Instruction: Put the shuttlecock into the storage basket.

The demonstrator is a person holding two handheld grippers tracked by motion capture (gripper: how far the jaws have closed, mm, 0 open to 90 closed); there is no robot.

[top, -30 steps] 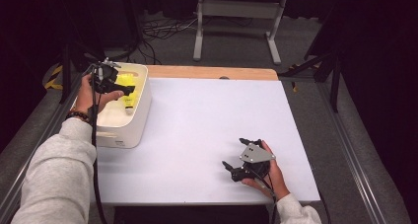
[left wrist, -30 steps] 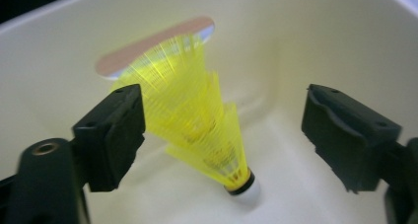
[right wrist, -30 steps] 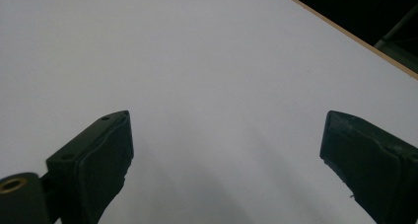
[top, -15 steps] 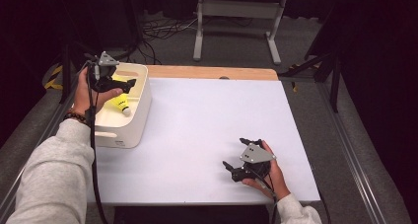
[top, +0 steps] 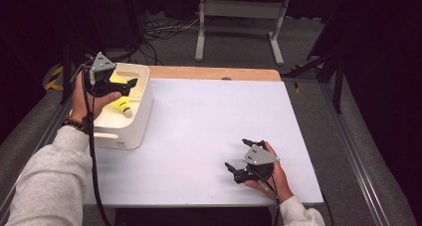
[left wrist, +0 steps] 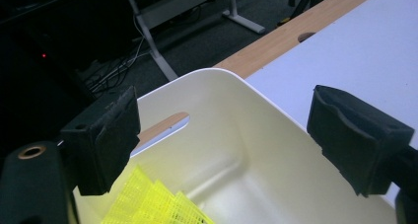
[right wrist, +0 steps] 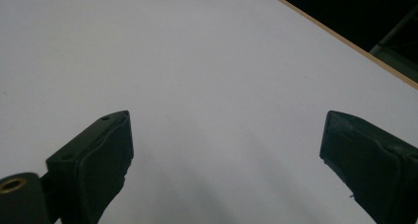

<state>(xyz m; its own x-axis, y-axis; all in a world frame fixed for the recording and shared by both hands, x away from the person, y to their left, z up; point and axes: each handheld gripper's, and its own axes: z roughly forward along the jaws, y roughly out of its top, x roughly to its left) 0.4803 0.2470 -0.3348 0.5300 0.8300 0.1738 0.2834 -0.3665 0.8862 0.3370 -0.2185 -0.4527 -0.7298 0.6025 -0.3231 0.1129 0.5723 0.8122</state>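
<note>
Left gripper (top: 122, 86), jaws spread and empty, above the white bin (top: 142, 119) holding a yellow shuttlecock (top: 121, 105); right gripper (top: 238, 159) (also spread, empty) on the table (top: 199, 116).

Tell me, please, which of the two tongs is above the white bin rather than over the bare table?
The left tongs, open above the white bin holding the yellow shuttlecock; the right tongs sit low over the white table.

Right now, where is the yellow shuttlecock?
In the high view, the yellow shuttlecock lies inside the white bin at the table's left side, just below the open left tongs; its mesh skirt appears in the left gripper view.
</note>
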